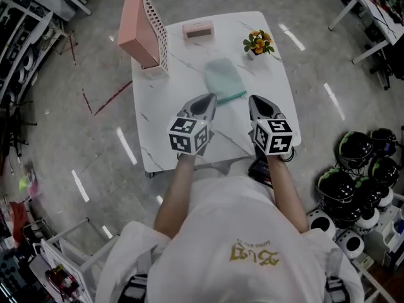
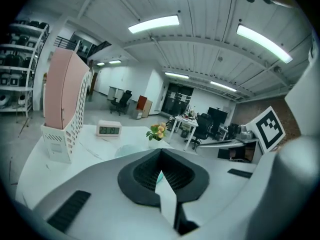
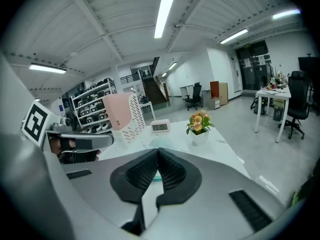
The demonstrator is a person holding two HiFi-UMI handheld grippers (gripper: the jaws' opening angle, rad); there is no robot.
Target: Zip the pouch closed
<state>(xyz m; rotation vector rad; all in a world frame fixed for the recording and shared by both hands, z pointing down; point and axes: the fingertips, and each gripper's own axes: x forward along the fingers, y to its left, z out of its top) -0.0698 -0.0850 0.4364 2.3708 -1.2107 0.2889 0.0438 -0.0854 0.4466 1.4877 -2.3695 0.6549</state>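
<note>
The teal pouch [image 1: 224,78] lies flat on the white marble table [image 1: 165,131], near its middle. Both grippers hover above the table's near half, short of the pouch. My left gripper [image 1: 207,98] is shut, its tip close to the pouch's near left corner, and nothing shows between its pads. My right gripper [image 1: 257,100] is shut as well and holds nothing, just right of the pouch's near end. In the left gripper view the shut left gripper [image 2: 161,152] points past the pouch [image 2: 127,150]. In the right gripper view the pouch [image 3: 162,142] peeks over the closed right gripper [image 3: 158,152].
A pink perforated file holder [image 1: 144,30] stands at the table's far left. A small pink clock [image 1: 198,29] and a potted flower [image 1: 257,43] sit along the far edge. Several helmets [image 1: 353,169] lie on the floor to the right.
</note>
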